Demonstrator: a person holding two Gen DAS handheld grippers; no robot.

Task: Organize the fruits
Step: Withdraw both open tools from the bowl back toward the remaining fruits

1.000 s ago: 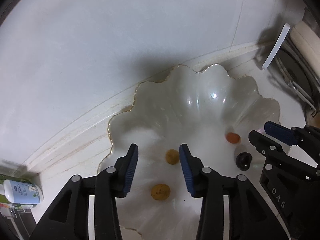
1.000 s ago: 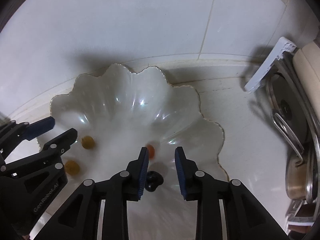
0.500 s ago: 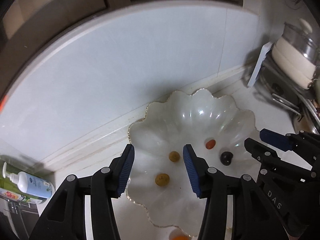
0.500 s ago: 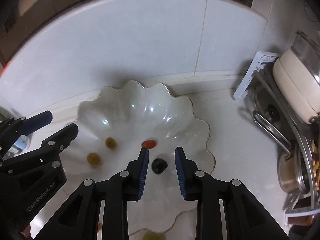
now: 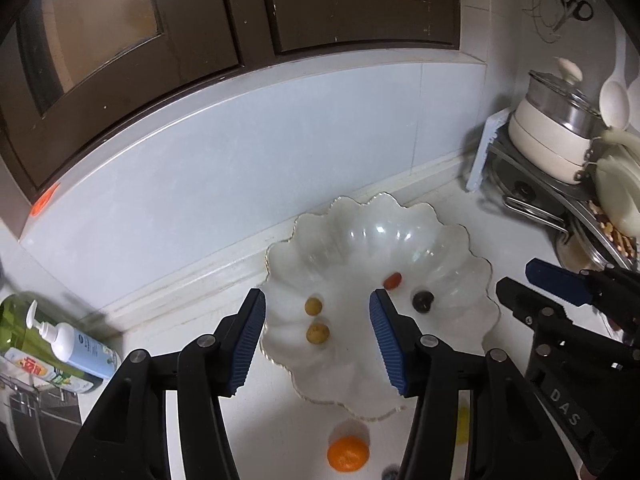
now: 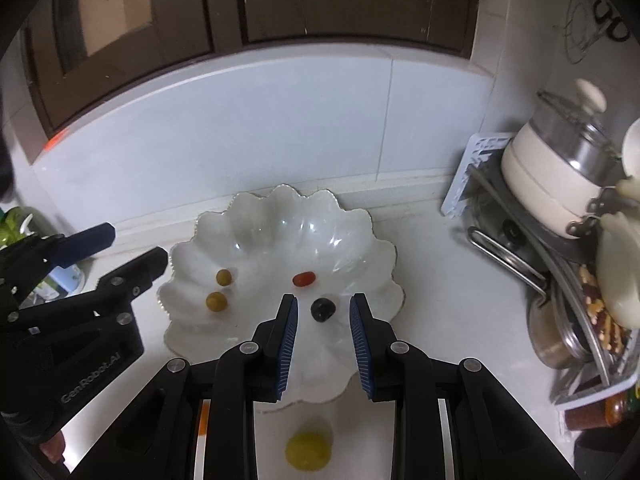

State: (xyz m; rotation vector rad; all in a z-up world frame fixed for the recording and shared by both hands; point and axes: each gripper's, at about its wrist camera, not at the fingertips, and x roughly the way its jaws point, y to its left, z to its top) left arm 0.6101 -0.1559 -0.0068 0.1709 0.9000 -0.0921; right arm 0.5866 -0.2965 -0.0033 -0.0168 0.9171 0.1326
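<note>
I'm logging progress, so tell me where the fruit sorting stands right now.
Done: four small fruits lie in the scalloped bowl: two yellow-brown ones, a red one and a dark one. In hand: nothing; the left gripper and right gripper are both empty. Left: the orange and a yellow fruit wait on the counter.

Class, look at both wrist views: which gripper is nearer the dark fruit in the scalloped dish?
Right. The right gripper frames the dark fruit between its fingers, just short of it. The left gripper frames the two yellow-brown fruits instead, with the dark one beyond its right finger.
</note>
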